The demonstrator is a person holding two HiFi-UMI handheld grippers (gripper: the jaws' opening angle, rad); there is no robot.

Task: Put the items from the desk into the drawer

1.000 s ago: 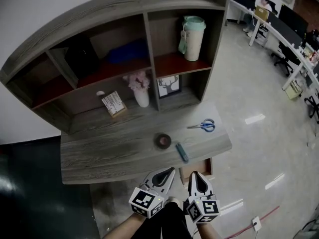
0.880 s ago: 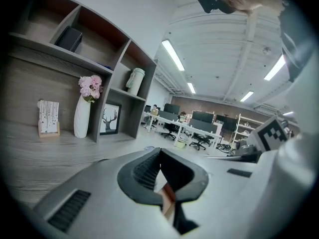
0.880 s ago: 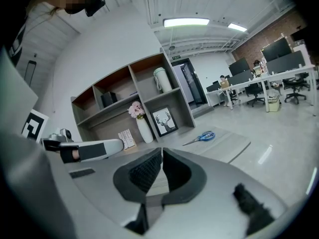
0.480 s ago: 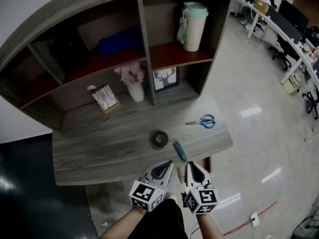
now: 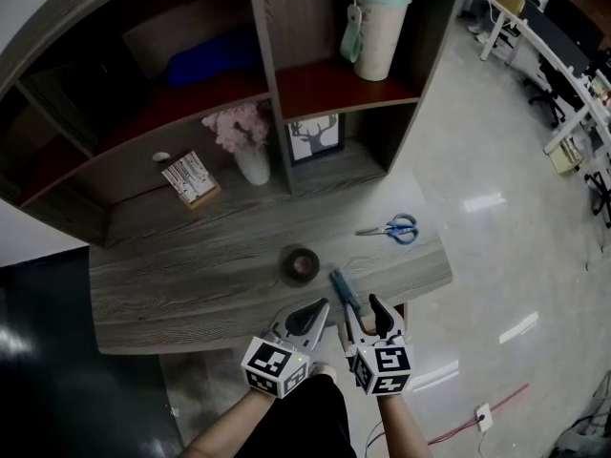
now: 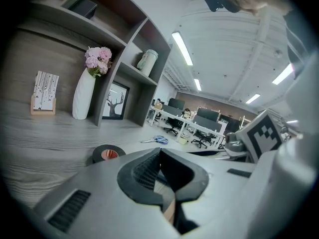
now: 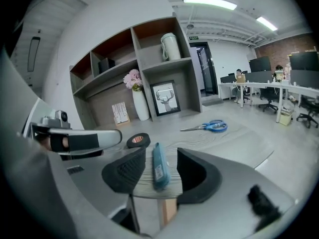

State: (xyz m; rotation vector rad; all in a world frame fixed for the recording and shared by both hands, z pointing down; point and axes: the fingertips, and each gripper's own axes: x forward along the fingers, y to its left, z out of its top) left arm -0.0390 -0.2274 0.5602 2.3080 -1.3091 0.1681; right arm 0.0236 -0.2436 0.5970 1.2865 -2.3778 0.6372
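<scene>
A slim blue case (image 5: 345,291) lies at the desk's front edge. In the right gripper view the blue case (image 7: 159,165) rests on the wood between the jaws of my right gripper (image 7: 160,156), which have just been opening; the pads do not touch it. In the head view my right gripper (image 5: 365,309) hovers over the desk edge. My left gripper (image 5: 318,307) is beside it, jaws shut and empty (image 6: 159,152). A black tape roll (image 5: 300,263) lies mid-desk and blue scissors (image 5: 389,228) to the right. A brown drawer (image 5: 399,310) shows under the front edge, mostly hidden.
The desk (image 5: 172,284) backs onto a shelf unit with a white vase of pink flowers (image 5: 247,151), a deer picture (image 5: 315,138), a small card stand (image 5: 190,179) and a pale tumbler (image 5: 377,29). Shiny floor and office desks lie to the right.
Both grippers have moved forward to the desk's front edge. The right jaws went from shut to open, now either side of the blue case. The left jaws stay shut.
</scene>
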